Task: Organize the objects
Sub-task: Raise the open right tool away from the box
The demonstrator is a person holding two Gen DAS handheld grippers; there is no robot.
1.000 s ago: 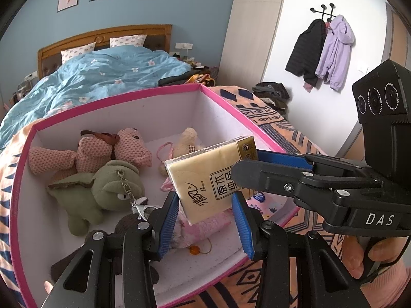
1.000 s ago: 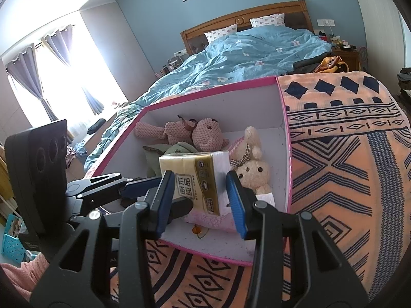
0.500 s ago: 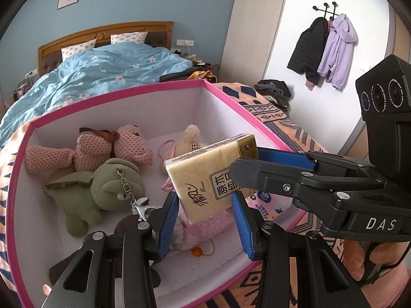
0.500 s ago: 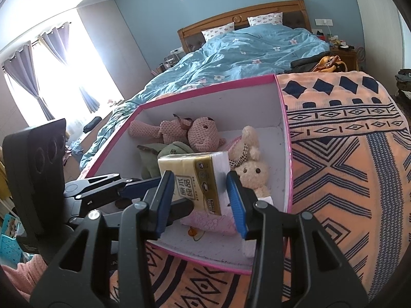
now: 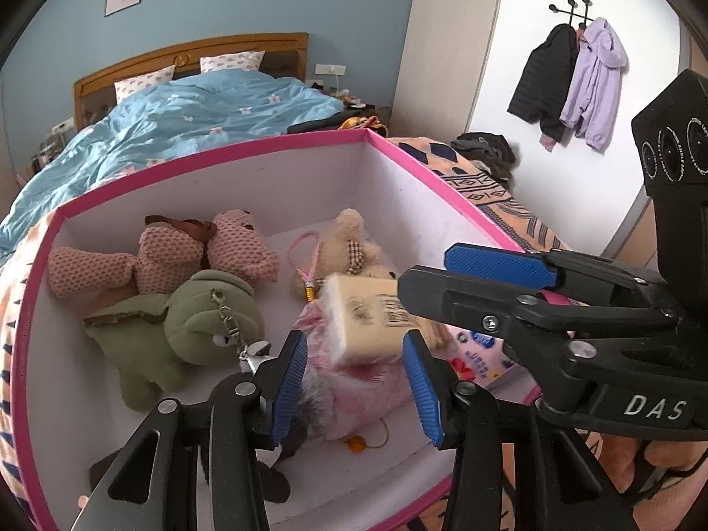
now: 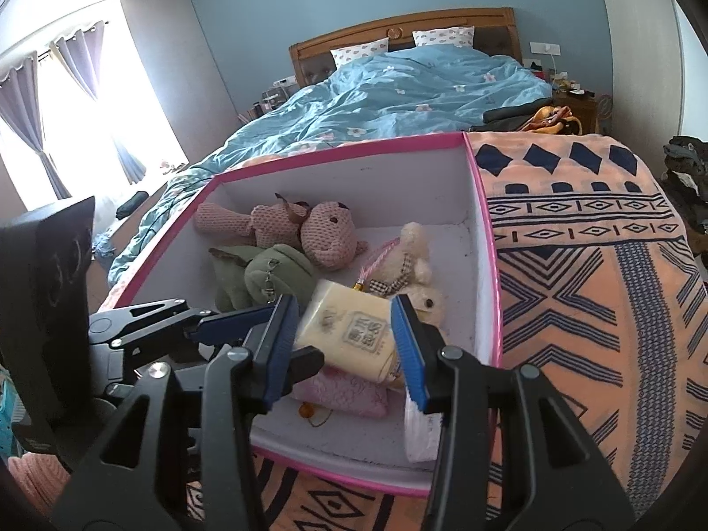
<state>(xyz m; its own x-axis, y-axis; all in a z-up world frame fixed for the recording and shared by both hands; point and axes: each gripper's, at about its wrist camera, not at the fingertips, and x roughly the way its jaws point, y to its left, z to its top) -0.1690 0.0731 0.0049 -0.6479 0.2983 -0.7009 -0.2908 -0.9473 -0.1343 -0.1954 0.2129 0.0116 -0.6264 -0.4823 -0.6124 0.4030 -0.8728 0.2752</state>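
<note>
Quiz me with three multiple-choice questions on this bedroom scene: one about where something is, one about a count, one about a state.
1. Where is the green plush toy?
A) on the blue duvet
B) inside the pink-rimmed box
C) hanging on the wall hooks

2. How many jackets hang on the wall hooks?
A) one
B) two
C) four

3. What state is the pink-rimmed box in?
A) shut under a lid
B) tipped on its side
C) open at the top

Answers:
1. B, it lies on the box floor beside a pink plush toy.
2. B, one black and one lilac hang side by side.
3. C, no lid covers it and the toys show from above.
</note>
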